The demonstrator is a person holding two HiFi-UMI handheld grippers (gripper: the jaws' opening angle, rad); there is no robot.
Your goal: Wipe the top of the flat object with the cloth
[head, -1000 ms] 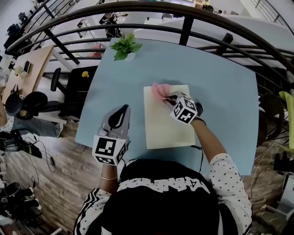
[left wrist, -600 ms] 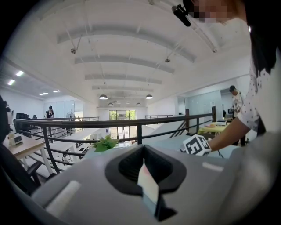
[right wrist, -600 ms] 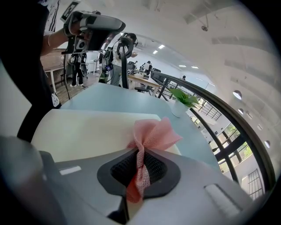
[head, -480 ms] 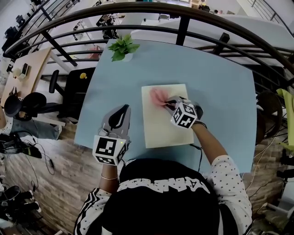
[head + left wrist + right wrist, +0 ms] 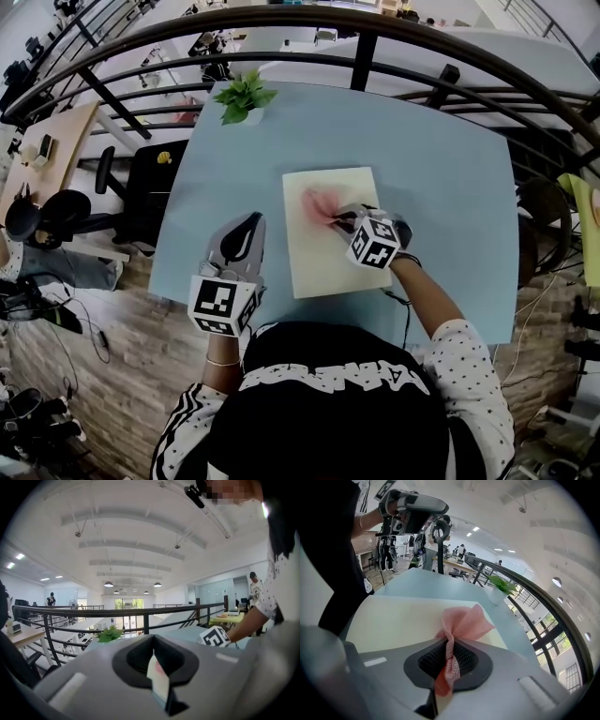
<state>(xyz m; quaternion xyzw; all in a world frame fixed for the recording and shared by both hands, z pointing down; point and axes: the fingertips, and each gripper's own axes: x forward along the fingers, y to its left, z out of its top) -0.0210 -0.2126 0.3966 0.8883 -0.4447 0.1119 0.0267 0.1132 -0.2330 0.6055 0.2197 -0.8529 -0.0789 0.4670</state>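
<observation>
Centrally in the head view, a pale cream rectangular flat board [image 5: 323, 258] lay on the light blue square table [image 5: 450, 187], with its long sides running up and down the frame. The right gripper [image 5: 337, 218] was positioned over the upper right part of that board, its marker cube toward the lower right and its tips pointing to the upper left. Its jaws were clamped on a pink mesh cloth [image 5: 317, 202]. In the right gripper view a twisted strand of the cloth ran down between the two jaws, and the loose part fanned out beyond the tips and rested on the board's top surface. In the head view the cloth lay on the upper half of the board, just right of its middle line and inside its edges.

The left gripper [image 5: 249, 223] was at centre left of the head view, over the lower left part of the table and just left of the board, apart from it. Its jaws were pressed together in the left gripper view, and they pointed level toward the dark metal railing [image 5: 366, 52].

A small green potted plant [image 5: 244, 97] stood at the table's upper left corner, well apart from the board. The railing curved across the top of the frame beyond the table
</observation>
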